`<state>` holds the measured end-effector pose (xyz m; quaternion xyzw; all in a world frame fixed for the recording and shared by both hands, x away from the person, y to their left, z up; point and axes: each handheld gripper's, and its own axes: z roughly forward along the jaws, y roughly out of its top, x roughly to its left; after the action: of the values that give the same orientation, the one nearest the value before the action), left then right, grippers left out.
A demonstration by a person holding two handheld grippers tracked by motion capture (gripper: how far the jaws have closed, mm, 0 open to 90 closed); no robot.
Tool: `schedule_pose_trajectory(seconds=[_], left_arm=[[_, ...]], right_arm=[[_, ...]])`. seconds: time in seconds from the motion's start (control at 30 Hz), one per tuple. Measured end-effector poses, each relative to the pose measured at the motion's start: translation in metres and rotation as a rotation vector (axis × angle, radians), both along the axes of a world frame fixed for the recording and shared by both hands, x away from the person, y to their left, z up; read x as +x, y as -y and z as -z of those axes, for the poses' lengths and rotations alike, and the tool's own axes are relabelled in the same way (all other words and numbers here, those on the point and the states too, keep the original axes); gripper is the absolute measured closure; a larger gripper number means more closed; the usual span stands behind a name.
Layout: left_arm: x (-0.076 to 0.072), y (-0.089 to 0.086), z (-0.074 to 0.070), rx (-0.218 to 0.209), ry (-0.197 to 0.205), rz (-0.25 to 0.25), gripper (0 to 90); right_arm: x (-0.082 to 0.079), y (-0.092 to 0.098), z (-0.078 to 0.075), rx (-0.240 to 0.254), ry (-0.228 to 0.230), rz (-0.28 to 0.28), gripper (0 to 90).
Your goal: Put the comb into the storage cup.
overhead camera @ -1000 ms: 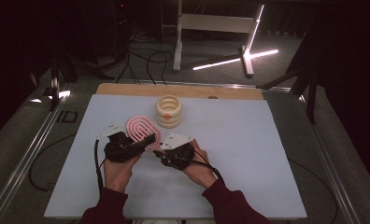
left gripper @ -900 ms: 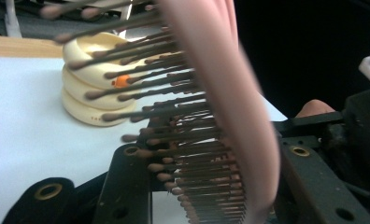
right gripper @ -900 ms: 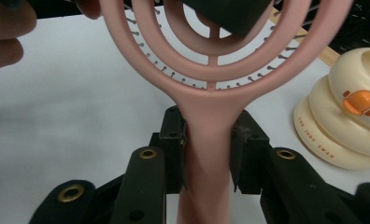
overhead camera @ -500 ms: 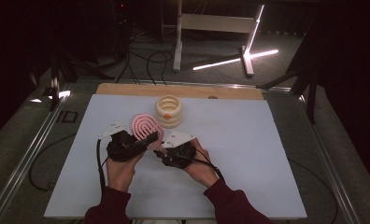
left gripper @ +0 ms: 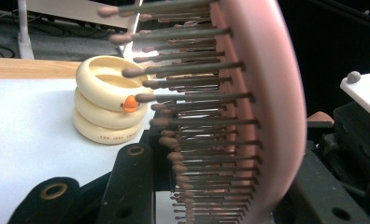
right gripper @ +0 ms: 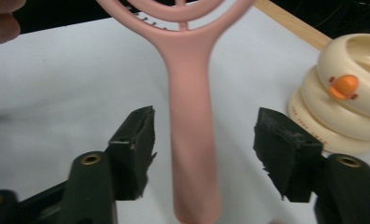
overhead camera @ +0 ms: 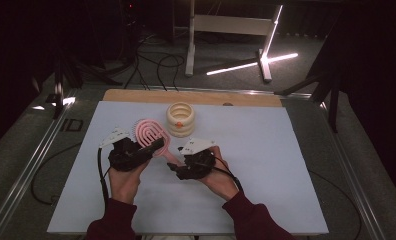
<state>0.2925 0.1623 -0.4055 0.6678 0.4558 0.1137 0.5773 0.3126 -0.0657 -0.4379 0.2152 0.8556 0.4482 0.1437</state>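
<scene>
Tongs first. Left tongs: clamped across the head of the pink hairbrush, pads pressing on it, bristles turned sideways. Right tongs: just been opening, now spread wide on either side of the brush handle, touching it on neither side.

Hangs clear of the counter, that brush, carried by the left tongs alone, its handle reaching across into the gap of the right pair.

Probably light and stiff: moulded plastic, smooth and matte, likely a little slippery under the pads. Best taken on the straight, round-edged handle, near its middle, where the sides run parallel. Better not squeezed hard on the open looped head, which looks thin. Better not gripped by the bristles either: thin dark pins with rounded tips, likely to bend and slide.

Just beyond the tongs: a cream stack of three rounded rings, glossy and hollow in the middle, with a small orange knob on the front, standing on the pale counter sheet.

Farther off: a wooden strip along the counter's far edge, then dark floor with cables.
</scene>
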Motion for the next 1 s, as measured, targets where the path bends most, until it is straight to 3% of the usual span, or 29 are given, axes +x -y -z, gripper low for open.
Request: schedule_pose_trajectory(seconds=[0.17,0.37,0.53,0.83,1.0], left_arm=[[0.001,-0.001,-0.002,0.004,0.004,-0.002,63.8],[0.003,-0.002,-0.006,0.005,0.007,-0.006,63.8],[0.004,-0.003,-0.008,0.009,0.010,-0.007,63.8],[0.008,-0.006,-0.017,0.017,0.021,-0.014,63.8],[0.009,-0.008,-0.019,0.017,0.024,-0.018,63.8]], right_arm=[[-0.003,0.007,-0.002,-0.014,0.035,0.046,23.5],[-0.001,0.019,-0.002,0.000,0.026,0.096,12.5],[-0.002,0.024,-0.002,0.004,0.027,0.108,10.3],[0.000,0.056,-0.003,0.047,0.025,0.185,8.9],[-0.002,0.068,-0.001,0.050,0.029,0.201,8.9]])
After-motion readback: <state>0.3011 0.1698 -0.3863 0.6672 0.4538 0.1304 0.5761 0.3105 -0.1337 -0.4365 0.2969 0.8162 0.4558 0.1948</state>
